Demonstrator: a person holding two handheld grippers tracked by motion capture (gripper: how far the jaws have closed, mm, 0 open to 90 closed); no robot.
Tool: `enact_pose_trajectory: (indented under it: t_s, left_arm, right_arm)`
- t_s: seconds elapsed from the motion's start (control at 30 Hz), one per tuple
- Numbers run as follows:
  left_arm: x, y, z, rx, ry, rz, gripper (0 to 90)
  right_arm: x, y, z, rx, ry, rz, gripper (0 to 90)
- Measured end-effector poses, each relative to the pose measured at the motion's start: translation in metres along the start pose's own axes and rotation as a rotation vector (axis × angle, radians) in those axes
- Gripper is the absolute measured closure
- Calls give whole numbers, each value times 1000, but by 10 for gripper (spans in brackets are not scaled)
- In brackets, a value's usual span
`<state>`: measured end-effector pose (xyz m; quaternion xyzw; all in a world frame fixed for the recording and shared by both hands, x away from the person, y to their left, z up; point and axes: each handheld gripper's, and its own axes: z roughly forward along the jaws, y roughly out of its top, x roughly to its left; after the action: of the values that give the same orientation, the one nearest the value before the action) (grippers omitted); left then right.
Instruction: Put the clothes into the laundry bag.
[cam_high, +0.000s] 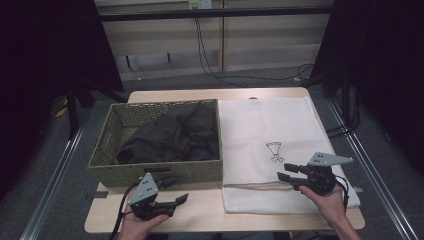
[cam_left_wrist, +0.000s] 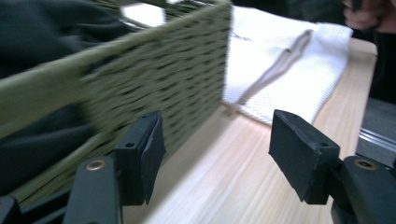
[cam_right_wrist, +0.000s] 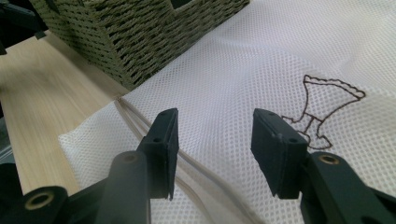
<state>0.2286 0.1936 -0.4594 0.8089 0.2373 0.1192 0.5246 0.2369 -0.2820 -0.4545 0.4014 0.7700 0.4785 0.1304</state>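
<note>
A green woven basket (cam_high: 155, 172) (cam_left_wrist: 173, 79) (cam_right_wrist: 130, 32) stands on the left half of the wooden table (cam_high: 210, 212), holding a dark garment (cam_high: 175, 135) (cam_left_wrist: 42, 28). Beside it on the right lies a flat white mesh bag (cam_high: 270, 125) (cam_left_wrist: 289, 74) (cam_right_wrist: 261, 60) with a brown embroidered figure (cam_high: 273, 151) (cam_right_wrist: 327, 107) and a zipper (cam_right_wrist: 135, 121) along its near edge. My left gripper (cam_high: 176, 191) (cam_left_wrist: 217, 154) hovers open in front of the basket's near wall, with nothing between its jaws. My right gripper (cam_high: 286, 172) (cam_right_wrist: 215, 149) is open just above the bag's near part, by the zipper.
Black curtains hang at both sides. Cables trail over the grey floor (cam_high: 240, 77) behind the table. Metal rails (cam_high: 55, 170) run along the floor on either side. Bare wood shows between the basket and the table's near edge.
</note>
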Motion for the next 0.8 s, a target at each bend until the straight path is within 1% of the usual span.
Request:
enact_pose_trajectory:
  t_s: [0.03,0.07,0.1,0.13,0.17,0.2,0.23,0.27,0.3,0.33,0.37,0.43,0.47,0.5,0.53,0.57,0.6,0.63,0.67,0.7,0.73,0.77,0.8]
  left_arm:
    - [-4,4,11,12,-27,6,378]
    - [-4,4,11,12,-27,6,380]
    - [-6,7,16,21,-40,10,380]
    - [-8,12,25,30,-69,9,411]
    - [-9,14,29,38,-71,18,429]
    - [-9,14,29,38,-71,18,438]
    - [-11,18,36,39,-85,11,438]
    - [-12,20,40,38,-106,9,470]
    - [-14,22,43,39,-122,12,470]
    - [-17,25,49,39,-136,23,490]
    - [-20,26,53,40,-145,24,499]
    - [-26,30,64,48,-173,47,513]
    - [-29,32,70,48,-187,51,520]
    - [-31,33,76,51,-198,59,522]
    - [-33,33,82,57,-200,60,522]
    - [-37,34,93,76,-217,70,527]
    - [-37,34,93,76,-217,70,542]
    - [-39,34,99,86,-219,75,542]
    - [-40,35,105,90,-234,81,579]
    - [-42,35,111,98,-245,68,597]
    - [-42,36,115,104,-250,69,597]
    - [-46,35,124,115,-275,62,646]
    - [-48,34,127,126,-280,57,654]
  right_arm:
    - [-1,2,2,7,7,-6,517]
    - [-1,2,2,7,7,-6,517]
    - [-1,4,4,11,14,-9,512]
    - [-3,7,8,13,38,-3,512]
    - [-3,7,10,1,48,9,512]
    - [-5,6,13,1,59,12,513]
    - [-5,6,13,1,59,12,513]
    - [-6,3,20,39,61,2,517]
    - [-6,3,20,39,61,2,517]
    - [-6,2,22,51,65,0,525]
    - [-5,1,25,78,55,-14,542]
    - [-5,0,25,82,52,-19,550]
    - [-5,0,26,96,39,-37,554]
    - [-6,-1,26,102,33,-39,555]
    - [-6,-1,26,102,33,-39,555]
    - [-6,-3,27,118,27,-51,554]
    - [-6,-3,27,118,27,-51,554]
    - [-7,-4,28,121,26,-51,553]
    - [-8,-7,29,135,34,-51,556]
    - [-9,-8,30,141,30,-50,558]
    - [-9,-8,30,141,30,-50,558]
    - [-11,-9,29,141,32,-49,569]
    - [-11,-9,29,143,28,-48,574]
